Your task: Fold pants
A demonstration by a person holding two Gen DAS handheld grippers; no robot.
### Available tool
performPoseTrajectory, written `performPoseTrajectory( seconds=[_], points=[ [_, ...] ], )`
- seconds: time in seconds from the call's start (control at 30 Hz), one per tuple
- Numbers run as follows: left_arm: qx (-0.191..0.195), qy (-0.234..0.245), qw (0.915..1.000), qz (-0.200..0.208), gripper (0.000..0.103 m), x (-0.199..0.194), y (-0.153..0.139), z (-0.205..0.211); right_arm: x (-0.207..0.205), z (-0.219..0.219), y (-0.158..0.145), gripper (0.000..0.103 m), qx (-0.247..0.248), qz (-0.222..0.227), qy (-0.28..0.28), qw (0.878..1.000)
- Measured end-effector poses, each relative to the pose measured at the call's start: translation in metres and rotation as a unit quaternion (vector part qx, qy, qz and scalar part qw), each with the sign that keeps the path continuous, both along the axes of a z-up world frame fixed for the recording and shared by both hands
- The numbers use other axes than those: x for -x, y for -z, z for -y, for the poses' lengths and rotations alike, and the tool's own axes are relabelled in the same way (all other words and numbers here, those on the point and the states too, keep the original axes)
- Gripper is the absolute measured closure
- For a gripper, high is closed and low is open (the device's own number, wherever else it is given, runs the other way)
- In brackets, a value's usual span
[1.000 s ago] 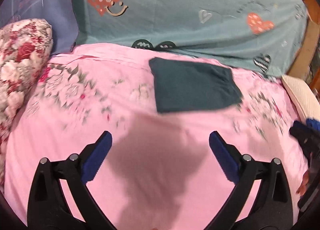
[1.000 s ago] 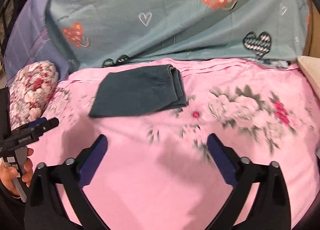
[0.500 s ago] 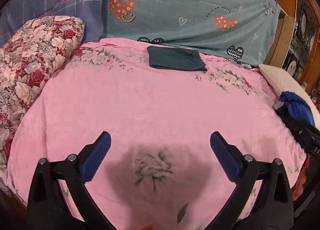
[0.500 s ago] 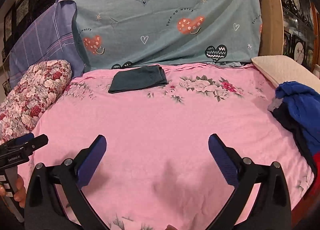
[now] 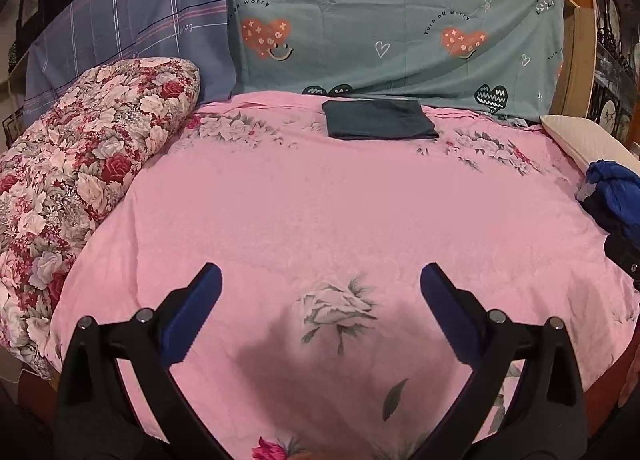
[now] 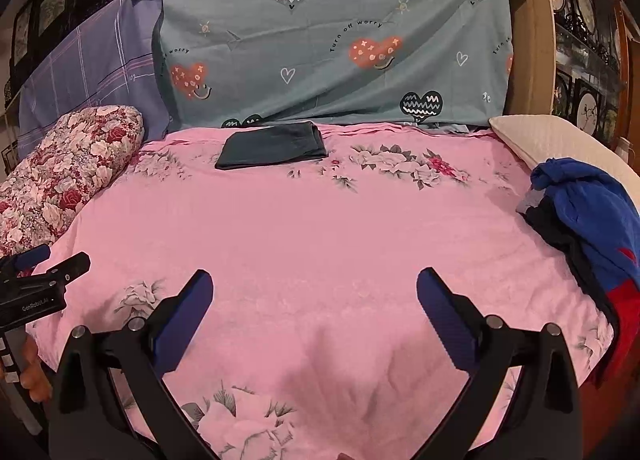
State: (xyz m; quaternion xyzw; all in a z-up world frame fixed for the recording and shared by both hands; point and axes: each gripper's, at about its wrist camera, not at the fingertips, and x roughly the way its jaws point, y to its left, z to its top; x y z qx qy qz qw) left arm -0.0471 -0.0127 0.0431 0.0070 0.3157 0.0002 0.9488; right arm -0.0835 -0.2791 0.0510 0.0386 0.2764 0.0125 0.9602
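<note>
Dark teal pants (image 5: 378, 119) (image 6: 273, 144) lie folded into a flat rectangle at the far side of the pink floral bed sheet (image 5: 340, 212) (image 6: 320, 228), close to the green heart-print bedding. My left gripper (image 5: 320, 280) hangs open over the near edge of the bed, holding nothing. My right gripper (image 6: 314, 288) is open and empty too, far from the folded pants. The left gripper also shows at the left edge of the right wrist view, held by a hand (image 6: 34, 376).
A red floral rolled quilt (image 5: 80, 164) (image 6: 60, 176) lies along the bed's left side. A heap of blue, black and red clothes (image 6: 592, 220) (image 5: 616, 196) sits at the right edge, next to a cream pillow (image 6: 560, 140). Green heart-print bedding (image 5: 400, 20) and a purple plaid pillow (image 5: 132, 28) stand at the back.
Both grippers have pulled back from the folded pants toward the near edge of the bed, staying open. The pants now look small and far; the clothes heap has come into view.
</note>
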Motion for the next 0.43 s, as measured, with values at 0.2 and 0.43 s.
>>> performPoseTrajectory(
  seconds=[0.2, 0.43],
  points=[
    [-0.009, -0.002, 1.0, 0.003, 0.002, -0.0018, -0.001, 0.002, -0.0017, -0.001, 0.0041, 0.001, -0.004, -0.005, -0.004, 1.0],
    [-0.017, -0.005, 0.9998, 0.001, 0.002, -0.006, 0.0013, 0.0012, -0.0051, -0.0014, 0.0054, 0.001, -0.003, -0.008, -0.003, 1.0]
  ],
)
